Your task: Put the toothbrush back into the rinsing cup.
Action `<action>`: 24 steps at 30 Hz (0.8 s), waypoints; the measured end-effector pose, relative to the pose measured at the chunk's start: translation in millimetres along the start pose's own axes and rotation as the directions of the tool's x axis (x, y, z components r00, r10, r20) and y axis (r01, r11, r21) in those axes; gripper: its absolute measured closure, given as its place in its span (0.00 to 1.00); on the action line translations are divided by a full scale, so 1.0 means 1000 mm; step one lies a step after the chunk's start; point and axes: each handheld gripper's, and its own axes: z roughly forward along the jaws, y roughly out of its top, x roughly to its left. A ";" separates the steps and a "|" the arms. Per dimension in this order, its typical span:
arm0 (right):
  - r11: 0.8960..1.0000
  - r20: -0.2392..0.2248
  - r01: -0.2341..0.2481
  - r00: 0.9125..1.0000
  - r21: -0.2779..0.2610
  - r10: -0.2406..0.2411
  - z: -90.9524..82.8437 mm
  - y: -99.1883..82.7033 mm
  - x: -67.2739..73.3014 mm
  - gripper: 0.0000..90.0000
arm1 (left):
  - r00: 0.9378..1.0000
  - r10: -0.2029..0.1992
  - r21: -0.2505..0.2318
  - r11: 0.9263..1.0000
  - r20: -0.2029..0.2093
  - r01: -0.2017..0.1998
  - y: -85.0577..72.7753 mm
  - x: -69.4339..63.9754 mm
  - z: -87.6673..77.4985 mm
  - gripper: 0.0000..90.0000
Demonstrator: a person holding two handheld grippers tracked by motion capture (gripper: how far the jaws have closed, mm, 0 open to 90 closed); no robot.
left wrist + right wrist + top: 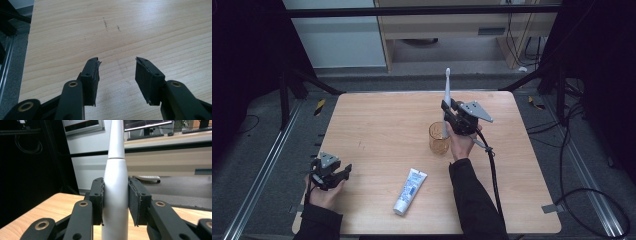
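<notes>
A white electric toothbrush (447, 95) stands upright with its brush head up, and my right gripper (452, 117) is shut on its handle. Its lower end hangs over an amber glass cup (439, 138) near the table's middle. In the right gripper view the pads (98, 200) press both sides of the silvery handle (115, 197). A white and blue toothpaste tube (409, 191) lies flat toward the front of the table. My left gripper (343, 172) rests low at the front left corner, open, with nothing between its jaws; its view looks along the bare wood between the fingertips (93, 72).
The wooden table (377, 125) has faint pencil marks (106, 23) left of centre. Black frame bars and cables run along the floor at both sides. A cable (492, 170) trails from the right gripper toward the front edge.
</notes>
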 end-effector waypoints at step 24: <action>0.974 -0.004 0.076 0.997 0.212 -0.077 -0.005 -0.013 0.002 0.74 | 1.000 0.005 0.005 1.000 0.001 -0.005 0.000 -0.001 0.000 0.59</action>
